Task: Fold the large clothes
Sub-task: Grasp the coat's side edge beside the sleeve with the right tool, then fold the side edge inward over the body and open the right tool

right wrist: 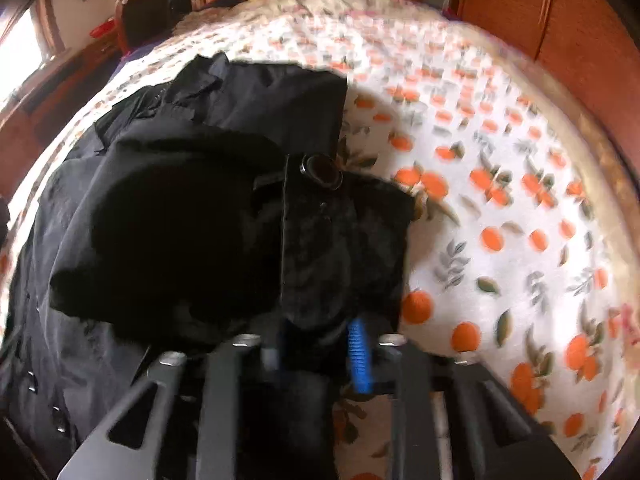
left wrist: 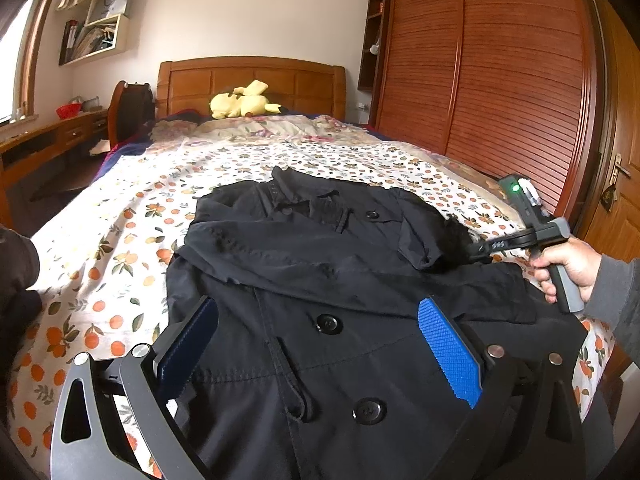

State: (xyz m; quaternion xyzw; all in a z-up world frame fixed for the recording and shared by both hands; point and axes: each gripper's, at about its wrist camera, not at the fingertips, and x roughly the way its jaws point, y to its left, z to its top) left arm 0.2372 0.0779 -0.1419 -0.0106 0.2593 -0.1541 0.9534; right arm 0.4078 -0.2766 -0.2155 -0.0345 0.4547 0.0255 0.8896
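Observation:
A large black coat [left wrist: 320,280] with round buttons lies face up on the bed, collar toward the headboard. One sleeve lies folded across its chest. My left gripper [left wrist: 320,344] is open, its blue pads spread over the coat's lower front, holding nothing. My right gripper [right wrist: 320,344] is shut on the coat's other sleeve cuff [right wrist: 340,240], which bears a button, and holds it above the coat's right side. In the left wrist view the right gripper [left wrist: 476,248] shows at the right with the cuff in its tip.
The bed has an orange-print quilt [left wrist: 140,220] with free surface left, right and beyond the coat. A yellow plush toy [left wrist: 240,104] lies by the wooden headboard. A wardrobe [left wrist: 500,80] stands right, a desk [left wrist: 48,136] left.

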